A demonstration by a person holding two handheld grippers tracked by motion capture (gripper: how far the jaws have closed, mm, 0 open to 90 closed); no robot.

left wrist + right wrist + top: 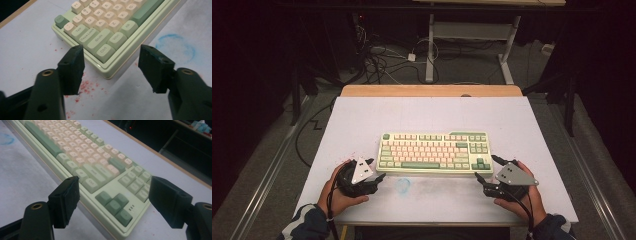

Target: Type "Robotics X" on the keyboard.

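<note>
Keyboard (434, 152) mid-table, both grippers open and straddling its near corners, left gripper (111, 66) at the Ctrl end, right gripper (113, 202) by the arrow keys: best to close both evenly on the case, clear of keycaps.

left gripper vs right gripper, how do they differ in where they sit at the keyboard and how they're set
The left gripper straddles the keyboard's near left corner, by the Ctrl key; the right gripper straddles the near right corner, by the arrow keys. The left gripper's jaws stand narrower than the right gripper's. Both are open, jaws on either side of a corner, pads off the case.
</note>
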